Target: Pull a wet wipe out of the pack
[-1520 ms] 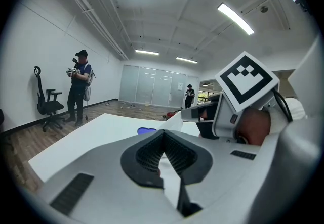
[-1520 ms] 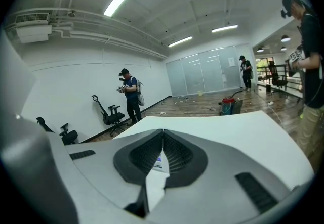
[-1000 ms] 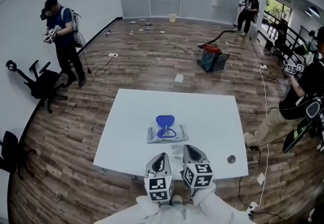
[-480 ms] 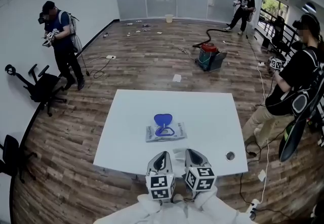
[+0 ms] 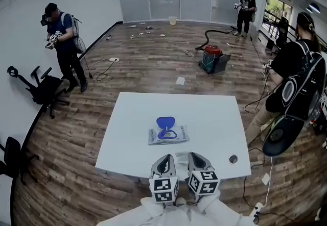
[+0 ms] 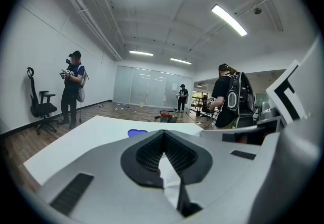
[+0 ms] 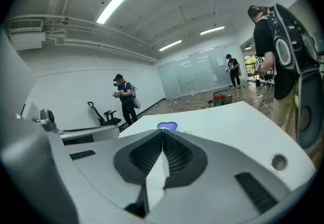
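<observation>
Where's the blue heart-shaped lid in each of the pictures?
Head view: the blue lid stands open on the wet wipe pack, in the middle of the table.
Left gripper view: the blue lid peeks out just above the jaws, left of centre.
Right gripper view: the blue lid sits right above the jaws, centre.
Shared landmark: the red vacuum cleaner on the floor beyond the table.

Head view: wipe (image 5: 179, 155) mostly hidden between left gripper (image 5: 164, 161) and right gripper (image 5: 196, 158), only a white sliver shows. Print on pack (image 5: 168, 135) too small to read. Gripper views: jaws block pack, just blue lid (image 7: 167, 126) visible.
</observation>
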The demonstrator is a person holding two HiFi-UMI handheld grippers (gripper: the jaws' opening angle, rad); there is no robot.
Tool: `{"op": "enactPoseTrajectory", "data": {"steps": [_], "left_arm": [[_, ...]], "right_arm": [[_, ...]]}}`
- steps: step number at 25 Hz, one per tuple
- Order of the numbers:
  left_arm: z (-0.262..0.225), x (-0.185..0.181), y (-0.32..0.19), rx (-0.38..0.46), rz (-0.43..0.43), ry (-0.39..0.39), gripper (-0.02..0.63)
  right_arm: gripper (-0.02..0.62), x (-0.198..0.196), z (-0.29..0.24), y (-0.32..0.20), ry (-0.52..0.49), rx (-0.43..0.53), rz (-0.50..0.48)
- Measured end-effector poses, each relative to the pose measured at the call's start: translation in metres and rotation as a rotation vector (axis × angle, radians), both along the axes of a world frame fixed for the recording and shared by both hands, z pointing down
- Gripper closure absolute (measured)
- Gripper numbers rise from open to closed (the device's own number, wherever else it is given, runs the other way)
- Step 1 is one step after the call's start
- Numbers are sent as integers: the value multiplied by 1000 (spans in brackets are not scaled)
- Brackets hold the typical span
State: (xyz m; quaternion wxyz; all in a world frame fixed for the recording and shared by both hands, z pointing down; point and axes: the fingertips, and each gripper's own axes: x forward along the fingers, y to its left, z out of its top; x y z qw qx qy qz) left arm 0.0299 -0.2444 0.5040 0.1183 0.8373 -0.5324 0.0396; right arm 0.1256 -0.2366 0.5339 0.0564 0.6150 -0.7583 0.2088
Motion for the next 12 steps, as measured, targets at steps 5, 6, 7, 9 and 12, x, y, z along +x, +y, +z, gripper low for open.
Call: {"op": "enactPoseTrajectory", "data": {"steps": [5,6,7,9,12], "left_arm": [[4,1,1,-10,0,4,606],[3,1,2,-10,0,4,606],[3,2,2,-11,0,4,606],[4,2,3,-12,0,4,606],[5,3,4,-11,-4,6,606]], "right_arm": [[581,0,1,0,-3,-3,-2],[581,0,1,1,-4,-4,-1],[581,0,1,1,-5,-4,-1],[581,1,1,3,-7,-4,0],[581,2,1,4,-6,-4,-2]]}}
